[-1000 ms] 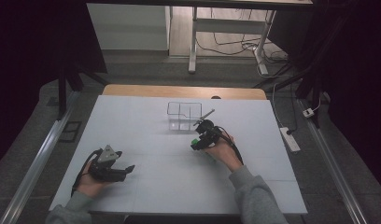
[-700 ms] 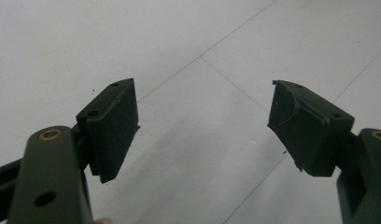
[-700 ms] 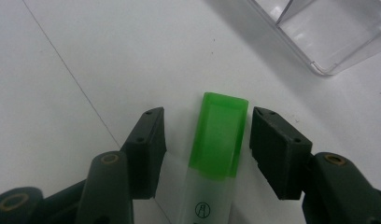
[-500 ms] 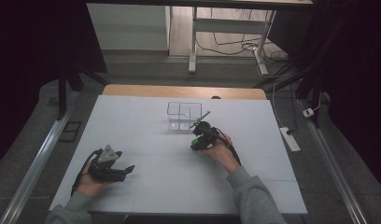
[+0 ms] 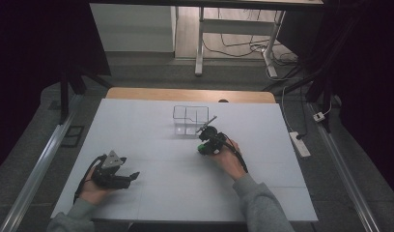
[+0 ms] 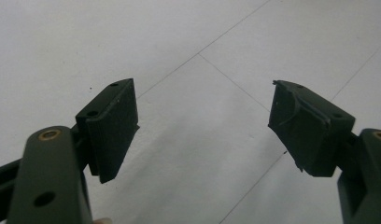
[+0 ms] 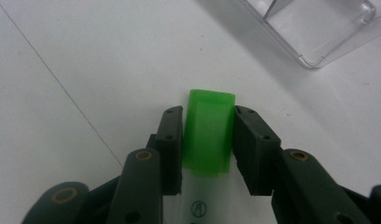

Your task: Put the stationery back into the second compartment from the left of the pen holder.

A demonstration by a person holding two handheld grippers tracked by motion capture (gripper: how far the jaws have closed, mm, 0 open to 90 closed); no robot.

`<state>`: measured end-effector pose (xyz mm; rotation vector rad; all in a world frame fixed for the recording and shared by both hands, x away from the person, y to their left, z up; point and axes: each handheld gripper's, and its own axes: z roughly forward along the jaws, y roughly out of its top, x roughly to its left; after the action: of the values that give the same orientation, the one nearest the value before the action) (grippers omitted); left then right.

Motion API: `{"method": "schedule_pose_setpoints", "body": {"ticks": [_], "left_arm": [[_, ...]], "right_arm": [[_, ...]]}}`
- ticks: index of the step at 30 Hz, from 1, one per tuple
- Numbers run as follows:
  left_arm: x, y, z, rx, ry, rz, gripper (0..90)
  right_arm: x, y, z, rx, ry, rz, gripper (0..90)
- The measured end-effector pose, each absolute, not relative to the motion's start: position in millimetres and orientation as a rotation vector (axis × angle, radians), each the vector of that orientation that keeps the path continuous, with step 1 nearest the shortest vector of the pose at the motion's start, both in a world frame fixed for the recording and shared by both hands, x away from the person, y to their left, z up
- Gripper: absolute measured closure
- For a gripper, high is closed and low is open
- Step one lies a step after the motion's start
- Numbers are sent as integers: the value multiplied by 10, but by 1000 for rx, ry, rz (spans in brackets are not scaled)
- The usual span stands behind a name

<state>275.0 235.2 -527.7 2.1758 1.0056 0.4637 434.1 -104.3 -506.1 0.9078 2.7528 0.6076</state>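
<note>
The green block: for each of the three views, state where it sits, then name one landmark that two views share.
High view: green block right of centre, at the right gripper.
Left gripper view: not in it.
Right gripper view: centre, green block between the jaws.
Shared landmark: clear box.

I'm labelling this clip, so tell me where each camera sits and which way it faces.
High view: above the person's side, looking forward and down on the table; both forearms, left gripper, right gripper.
Left gripper view: rides that gripper, faces bare table between wide jaws.
Right gripper view: rides that gripper, faces the green block its pads press.
Shared: clear box in high and right views.
</note>
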Motion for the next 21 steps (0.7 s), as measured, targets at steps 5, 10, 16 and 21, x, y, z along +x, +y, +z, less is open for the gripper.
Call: {"method": "schedule_pose_setpoints", "body": {"ticks": [5,10,16,21], "left_arm": [[2750,2353,-5277,2176,1006,464,233],[2750,2355,-5277,2174,1007,464,233],[2748,2358,-5275,2172,1007,464,233],[2748,2359,-5275,2172,1006,464,233]], "right_arm": [[4329,-1035,-5060,929,2742,607,663],[4319,-1042,-5059,917,2739,618,665],[4314,-1056,-5026,903,2748,656,665],[4298,-1104,-4930,901,2726,748,665]]}}
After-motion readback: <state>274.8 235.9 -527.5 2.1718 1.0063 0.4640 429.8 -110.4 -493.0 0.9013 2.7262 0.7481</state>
